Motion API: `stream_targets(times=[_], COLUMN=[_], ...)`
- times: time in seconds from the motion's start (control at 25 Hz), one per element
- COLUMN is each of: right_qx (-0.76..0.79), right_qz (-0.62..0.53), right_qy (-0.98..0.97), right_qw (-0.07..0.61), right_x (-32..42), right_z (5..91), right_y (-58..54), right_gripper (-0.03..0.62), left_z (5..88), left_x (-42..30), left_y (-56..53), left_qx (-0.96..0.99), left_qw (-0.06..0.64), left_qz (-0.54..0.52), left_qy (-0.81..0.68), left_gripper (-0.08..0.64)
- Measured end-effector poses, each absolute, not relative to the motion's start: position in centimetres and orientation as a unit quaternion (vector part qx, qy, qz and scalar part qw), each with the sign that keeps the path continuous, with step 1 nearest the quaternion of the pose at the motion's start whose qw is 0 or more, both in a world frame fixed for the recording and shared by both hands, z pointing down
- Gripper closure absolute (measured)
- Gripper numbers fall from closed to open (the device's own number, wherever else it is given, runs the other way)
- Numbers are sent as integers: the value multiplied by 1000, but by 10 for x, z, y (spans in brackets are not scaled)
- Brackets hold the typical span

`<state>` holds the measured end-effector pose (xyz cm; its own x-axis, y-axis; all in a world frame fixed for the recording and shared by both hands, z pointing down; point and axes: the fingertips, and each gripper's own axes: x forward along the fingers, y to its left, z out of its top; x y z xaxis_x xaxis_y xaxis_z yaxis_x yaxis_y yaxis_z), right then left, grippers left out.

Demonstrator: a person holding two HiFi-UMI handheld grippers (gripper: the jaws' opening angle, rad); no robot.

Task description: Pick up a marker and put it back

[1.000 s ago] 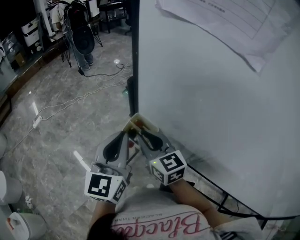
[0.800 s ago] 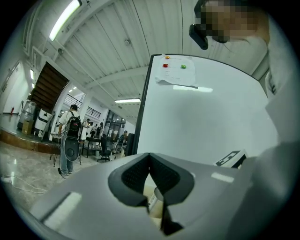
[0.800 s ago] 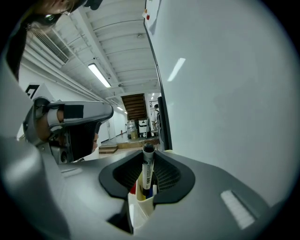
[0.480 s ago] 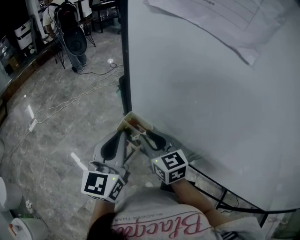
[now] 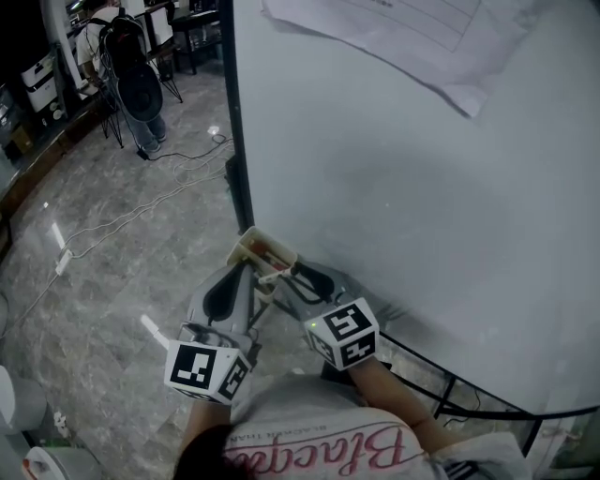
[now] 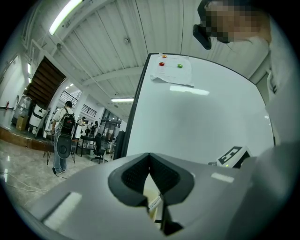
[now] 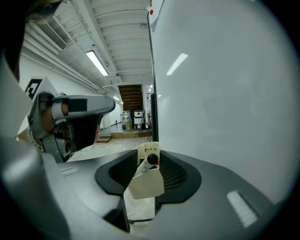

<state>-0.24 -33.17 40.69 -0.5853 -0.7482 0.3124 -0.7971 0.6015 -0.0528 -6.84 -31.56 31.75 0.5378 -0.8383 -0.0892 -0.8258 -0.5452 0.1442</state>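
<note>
Spreading wider than a second earlier, my right claw (image 7: pixel 149 158) was opening, its pads clear of the marker (image 7: pixel 151 161), which stood black cap up between them in the cream holder (image 7: pixel 146 185). That holder sat at the whiteboard's (image 5: pixel 422 187) lower left corner, just beside its dark edge. My left claw (image 6: pixel 149 155) had its tips together at the holder, on the side away from the whiteboard; whether it pinched the holder I could not tell. Paper (image 5: pixel 375 28) hung at the whiteboard's top.
</note>
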Motion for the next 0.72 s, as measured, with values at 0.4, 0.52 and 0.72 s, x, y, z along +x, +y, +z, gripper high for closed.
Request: stream_targets(times=[0.4, 0.52, 0.72], right_qx=[466, 451, 443], right_qz=[11, -13, -5], right_qy=[-884, -893, -897], right_qw=[22, 1, 6], right_x=[26, 24, 20], right_z=[314, 299, 302], right_y=[-323, -316, -314], right_gripper=[561, 591, 591], left_z=[315, 312, 310], left_x=[-70, -70, -72], left_y=[-313, -312, -311], left_qx=[873, 873, 871], left_qw=[38, 34, 29], left_qz=[-73, -74, -76], left_qy=[-480, -481, -484], left_gripper=[560, 560, 560])
